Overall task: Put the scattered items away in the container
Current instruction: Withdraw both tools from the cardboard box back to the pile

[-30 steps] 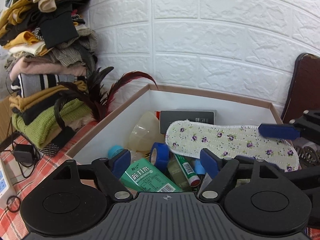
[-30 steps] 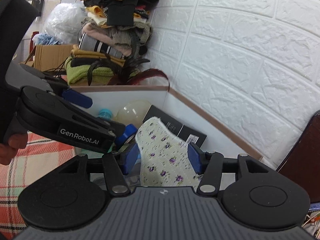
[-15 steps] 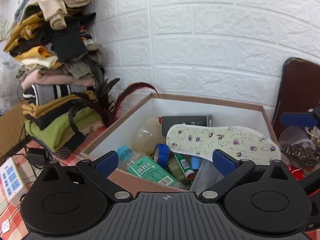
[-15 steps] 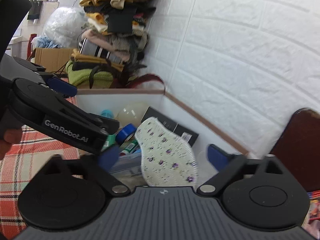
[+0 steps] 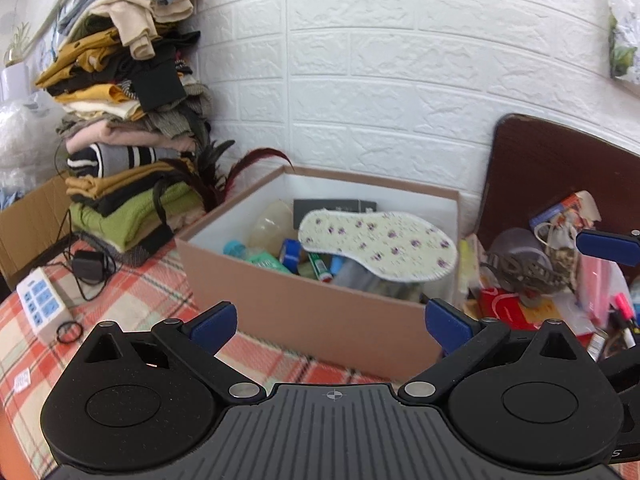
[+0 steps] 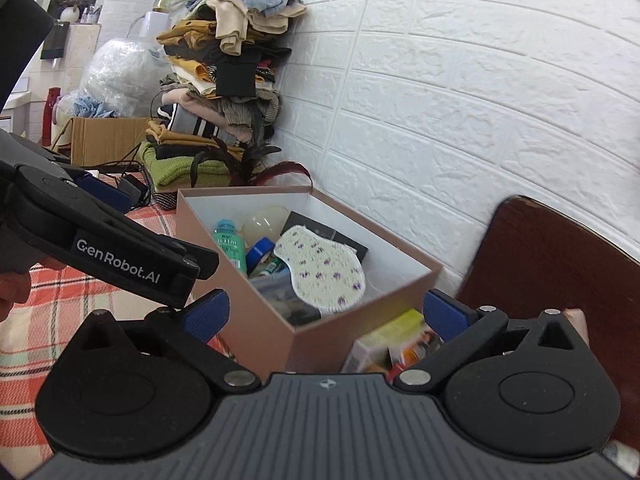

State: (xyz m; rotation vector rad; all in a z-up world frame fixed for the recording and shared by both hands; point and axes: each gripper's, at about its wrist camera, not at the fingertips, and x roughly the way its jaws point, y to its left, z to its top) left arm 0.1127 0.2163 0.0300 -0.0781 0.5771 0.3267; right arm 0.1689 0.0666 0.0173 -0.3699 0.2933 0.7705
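Partly filled, by the look of it: inside the open pink-brown cardboard box with white inner walls [image 5: 320, 320], lay a cream fabric insole printed with small purple flowers [image 5: 376, 242], resting flat on top of the rest and leaning toward the right wall. Beneath and beside it sat a green plastic bottle with a teal cap [image 6: 230, 242], a roll of blue tape [image 5: 290, 251], a cloudy translucent dome-shaped piece [image 5: 274, 220] and a flat black carton [image 5: 334, 208] against the back wall. Left to gather, judging by the task: a loose heap of packets, pens and a dark hair claw [image 5: 524, 272] just right of the box, on the red-and-orange checked tablecloth [image 5: 132, 296]. Held back from the box's near wall, left gripper [image 5: 330, 324] spread wide, nothing between the blue ridged pads. Right gripper [image 6: 324, 312] likewise wide apart and gripping nothing, hovering over the box's near corner and a yellow-green printed carton [image 6: 394, 334]. Soft and floppy, the insole; rigid and matte, the box; slick, the bottle. Off to the left, a tall stack of folded knitwear [image 5: 132, 128] and dark red feathers [image 5: 240, 172].
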